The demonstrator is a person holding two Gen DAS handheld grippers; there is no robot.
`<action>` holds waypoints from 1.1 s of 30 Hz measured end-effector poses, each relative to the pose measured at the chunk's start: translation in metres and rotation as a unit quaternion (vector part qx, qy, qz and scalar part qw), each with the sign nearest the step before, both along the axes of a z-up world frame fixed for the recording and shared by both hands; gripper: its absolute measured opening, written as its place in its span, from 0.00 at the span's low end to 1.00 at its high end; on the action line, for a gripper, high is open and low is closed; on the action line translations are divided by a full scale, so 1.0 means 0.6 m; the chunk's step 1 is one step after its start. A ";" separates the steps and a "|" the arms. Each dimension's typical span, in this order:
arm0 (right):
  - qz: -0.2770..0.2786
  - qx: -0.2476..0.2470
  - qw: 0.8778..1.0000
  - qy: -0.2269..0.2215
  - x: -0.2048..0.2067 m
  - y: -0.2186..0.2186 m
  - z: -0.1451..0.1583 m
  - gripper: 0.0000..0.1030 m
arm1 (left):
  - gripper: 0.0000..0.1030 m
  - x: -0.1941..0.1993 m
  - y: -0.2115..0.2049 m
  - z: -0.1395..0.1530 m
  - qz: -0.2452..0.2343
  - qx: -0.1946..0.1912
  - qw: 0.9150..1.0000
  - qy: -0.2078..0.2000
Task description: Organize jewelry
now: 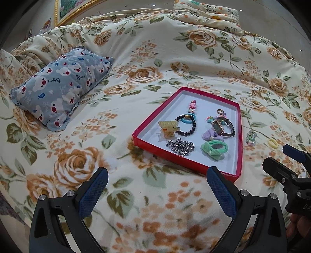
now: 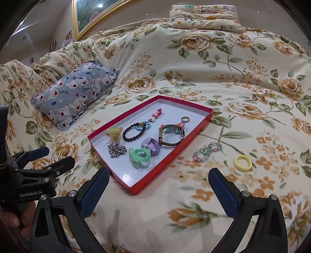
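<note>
A red tray [image 1: 240,140] [image 2: 180,150] with a white floor lies on the floral bedspread. Inside it lie a watch [image 2: 171,136], a black bead bracelet [image 2: 134,133], a silver chain [image 2: 116,150], green [image 2: 141,155] and purple [image 2: 151,146] hair ties, a yellow claw clip [image 2: 114,133], a ring [image 2: 185,119] and small charms. Outside, right of the tray, rest a pastel bead bracelet [image 2: 207,151] [image 1: 251,137] and a yellow ring-shaped hair tie [image 2: 243,163] [image 1: 272,143]. My left gripper [image 1: 157,191] hovers open before the tray's near corner. My right gripper [image 2: 158,192] is open and empty, near the tray's front.
A grey pillow with a bear print [image 1: 58,89] [image 2: 77,91] lies left of the tray. A panda-print cushion [image 2: 204,17] sits at the far edge, with a gold-framed picture [image 2: 87,17] behind. A hand [image 2: 13,218] holds the other gripper at the lower left.
</note>
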State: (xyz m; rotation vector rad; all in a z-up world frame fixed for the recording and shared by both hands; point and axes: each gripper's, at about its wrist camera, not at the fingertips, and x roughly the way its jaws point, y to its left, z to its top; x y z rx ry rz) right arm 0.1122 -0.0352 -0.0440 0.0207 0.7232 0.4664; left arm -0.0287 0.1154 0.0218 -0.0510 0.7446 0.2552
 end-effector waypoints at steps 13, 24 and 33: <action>0.004 -0.004 1.000 0.000 0.000 0.007 -0.003 0.99 | 0.99 -0.002 0.001 -0.001 -0.001 0.000 1.000 0.000; 0.006 -0.003 1.000 0.000 0.000 0.011 -0.003 0.99 | 0.99 -0.003 0.001 -0.001 -0.001 0.001 1.000 0.000; 0.006 -0.003 1.000 -0.006 -0.002 0.010 0.001 0.99 | 0.99 -0.004 0.001 0.000 -0.001 0.002 1.000 -0.003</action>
